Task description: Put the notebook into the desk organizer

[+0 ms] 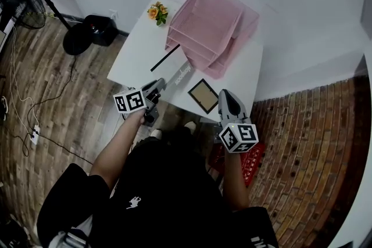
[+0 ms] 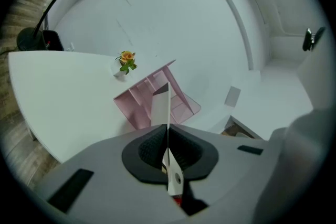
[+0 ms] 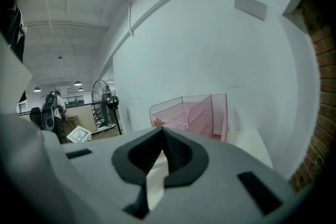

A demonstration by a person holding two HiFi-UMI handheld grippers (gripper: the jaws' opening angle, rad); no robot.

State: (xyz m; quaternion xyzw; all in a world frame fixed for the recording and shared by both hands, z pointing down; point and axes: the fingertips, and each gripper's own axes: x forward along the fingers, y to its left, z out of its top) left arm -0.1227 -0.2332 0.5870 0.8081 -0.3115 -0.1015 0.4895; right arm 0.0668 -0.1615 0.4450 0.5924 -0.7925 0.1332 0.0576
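Note:
The white notebook point(image 1: 179, 74) lies slanted near the front edge of the white table point(image 1: 136, 52), and my left gripper point(image 1: 160, 86) is shut on its near end. In the left gripper view the notebook point(image 2: 167, 110) stands edge-on between the pads and points toward the pink mesh desk organizer point(image 2: 140, 103). The organizer point(image 1: 209, 26) stands at the table's back right. My right gripper point(image 1: 224, 93) hovers by the front right edge of the table, jaws together with nothing held. The right gripper point(image 3: 163, 131) faces the organizer point(image 3: 202, 113).
A small pot of orange flowers point(image 1: 157, 11) stands at the table's back. A thin black stick point(image 1: 165, 58) lies left of the organizer, and a brown picture frame point(image 1: 203, 95) lies near the front edge. A fan point(image 1: 26, 3) stands on the floor at left, and a red crate point(image 1: 253, 163) sits at right.

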